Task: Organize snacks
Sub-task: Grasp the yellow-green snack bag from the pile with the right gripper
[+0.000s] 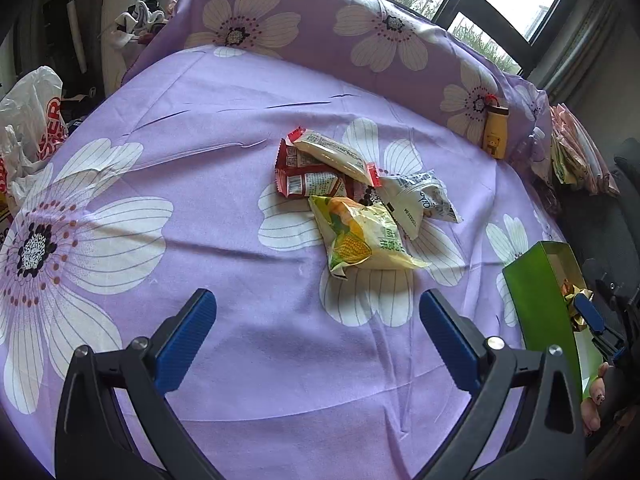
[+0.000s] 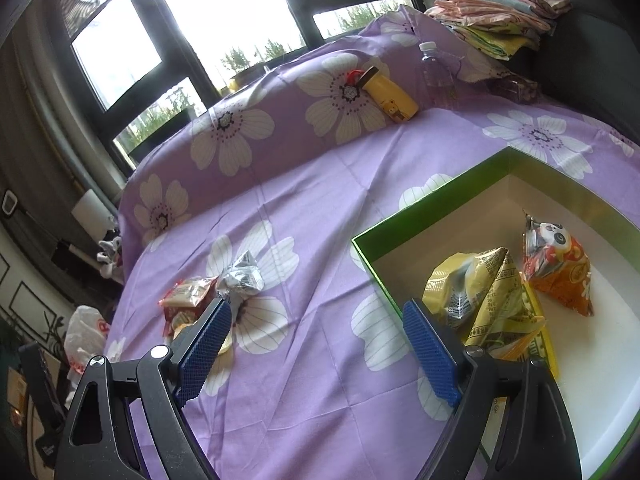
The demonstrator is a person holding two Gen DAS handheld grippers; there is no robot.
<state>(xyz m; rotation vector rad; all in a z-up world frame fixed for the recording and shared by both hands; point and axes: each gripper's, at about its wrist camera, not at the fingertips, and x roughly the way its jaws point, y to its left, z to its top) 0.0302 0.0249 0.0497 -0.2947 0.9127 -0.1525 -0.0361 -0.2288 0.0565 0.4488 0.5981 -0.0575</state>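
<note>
Both hand-held grippers, left (image 1: 318, 312) and right (image 2: 316, 328), gape empty; corn snack packet (image 1: 362, 234), mid-bed, is light, crinkly, slippery; pinch its sealed edge; green box (image 2: 496, 166) awaits.

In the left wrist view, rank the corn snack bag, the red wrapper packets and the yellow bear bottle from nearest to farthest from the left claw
From the left claw:
1. Corn snack bag, just ahead, slightly right.
2. Red wrapper packets, behind the bag, at the pile's far left.
3. Yellow bear bottle, far right, leaning on the flowered backrest.
</note>
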